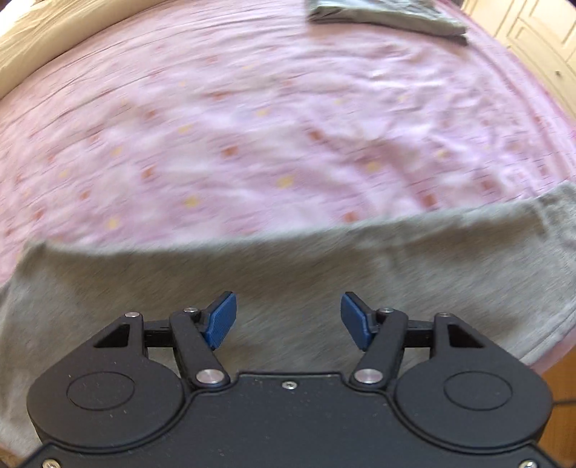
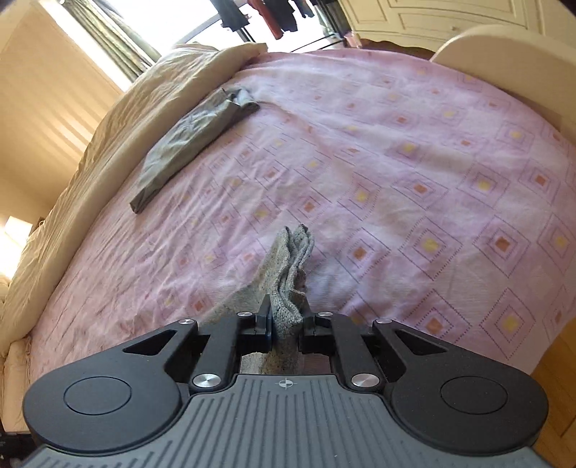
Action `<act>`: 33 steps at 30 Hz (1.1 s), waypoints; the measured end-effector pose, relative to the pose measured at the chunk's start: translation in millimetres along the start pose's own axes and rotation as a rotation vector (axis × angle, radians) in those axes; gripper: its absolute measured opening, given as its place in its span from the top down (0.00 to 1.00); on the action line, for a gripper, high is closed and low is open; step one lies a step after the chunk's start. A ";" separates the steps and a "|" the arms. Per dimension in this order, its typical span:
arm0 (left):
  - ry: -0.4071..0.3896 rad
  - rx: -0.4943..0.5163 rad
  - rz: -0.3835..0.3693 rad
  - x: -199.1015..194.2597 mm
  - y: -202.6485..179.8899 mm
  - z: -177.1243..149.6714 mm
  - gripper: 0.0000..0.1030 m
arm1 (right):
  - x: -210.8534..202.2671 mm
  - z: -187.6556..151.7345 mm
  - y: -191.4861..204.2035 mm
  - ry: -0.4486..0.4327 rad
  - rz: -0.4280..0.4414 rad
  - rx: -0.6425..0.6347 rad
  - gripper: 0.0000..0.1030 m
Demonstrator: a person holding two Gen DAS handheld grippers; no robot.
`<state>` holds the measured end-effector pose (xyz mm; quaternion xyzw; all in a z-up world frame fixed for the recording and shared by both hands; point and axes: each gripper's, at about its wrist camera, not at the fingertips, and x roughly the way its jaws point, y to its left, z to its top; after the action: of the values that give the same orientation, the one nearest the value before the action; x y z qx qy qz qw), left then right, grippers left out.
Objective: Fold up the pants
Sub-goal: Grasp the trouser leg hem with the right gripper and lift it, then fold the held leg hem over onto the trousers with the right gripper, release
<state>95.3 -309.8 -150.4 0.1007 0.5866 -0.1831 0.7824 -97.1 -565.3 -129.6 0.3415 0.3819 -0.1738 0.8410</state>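
Light grey pants [image 1: 288, 259] lie spread across the near part of the pink bed in the left wrist view. My left gripper [image 1: 288, 320] is open and empty just above the grey cloth, its blue pads [image 1: 221, 318] wide apart. In the right wrist view my right gripper [image 2: 286, 320] is shut on a bunched edge of the grey pants [image 2: 289, 266], several layers sticking up between the jaws, held above the bed.
The bed has a pink patterned sheet [image 2: 396, 172]. A folded dark grey garment [image 2: 190, 140] lies near a beige duvet [image 2: 118, 136]; it also shows in the left wrist view [image 1: 388, 16]. Cupboards [image 1: 540, 43] stand to the right, wooden floor [image 2: 554, 388] below.
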 end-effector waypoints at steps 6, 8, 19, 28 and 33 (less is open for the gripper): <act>0.043 0.065 0.036 39.2 -30.9 34.0 0.36 | -13.2 8.9 18.3 -0.022 0.034 -0.067 0.89; 0.056 0.095 0.070 52.8 -35.9 38.8 0.33 | -15.6 9.1 22.1 -0.027 0.039 -0.079 0.89; 0.042 0.087 -0.031 10.9 -27.7 -2.1 0.37 | -22.2 3.5 26.7 -0.039 0.043 -0.081 0.89; 0.157 0.220 -0.060 24.9 -37.4 -70.5 0.36 | -26.5 -2.6 40.1 -0.056 0.030 -0.103 0.89; 0.104 0.168 -0.115 2.0 -11.0 -57.4 0.37 | -35.4 -10.0 65.2 -0.087 0.011 -0.155 0.89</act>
<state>40.8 -298.8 -168.3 0.1415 0.6137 -0.2706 0.7281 -89.2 -511.1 -78.6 0.2695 0.3553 -0.1540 0.8817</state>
